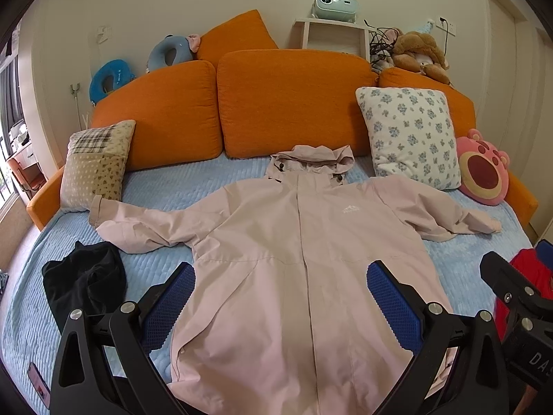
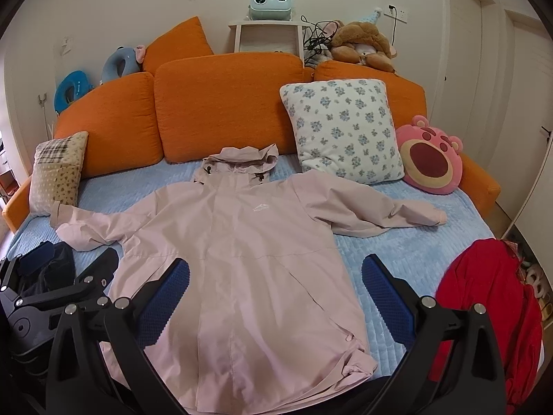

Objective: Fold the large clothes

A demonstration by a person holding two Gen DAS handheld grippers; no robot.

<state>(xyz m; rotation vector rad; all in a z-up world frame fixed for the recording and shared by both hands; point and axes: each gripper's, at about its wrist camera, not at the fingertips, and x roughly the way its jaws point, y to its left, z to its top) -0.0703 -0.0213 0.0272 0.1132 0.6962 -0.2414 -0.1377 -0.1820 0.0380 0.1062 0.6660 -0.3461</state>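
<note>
The pink hooded jacket (image 1: 297, 259) lies flat and face up on the blue quilted bed cover (image 1: 155, 193), its long axis running from the hem at 6 o'clock, under both grippers, to the hood at 12 o'clock against the orange cushions (image 1: 290, 100); the sleeves spread toward 9 and 3 o'clock. The left gripper (image 1: 280, 307) hovers over the lower body with its fingers spread wide and nothing between them; the right gripper (image 2: 276, 307) does the same, jaws wide and empty. Judging from the views, the left gripper is nearer the sleeve at 9 o'clock, whose cuff (image 1: 96, 207) sits just beside the patchwork pillow (image 1: 96, 162), and the right gripper is nearer the sleeve at 3 o'clock, which ends close to the floral pillow (image 2: 345, 128). A black garment (image 1: 83, 283) lies at 8 o'clock near the left sleeve, and a red garment (image 2: 490, 297) at 4 o'clock; either could crowd a sleeve fold.
</note>
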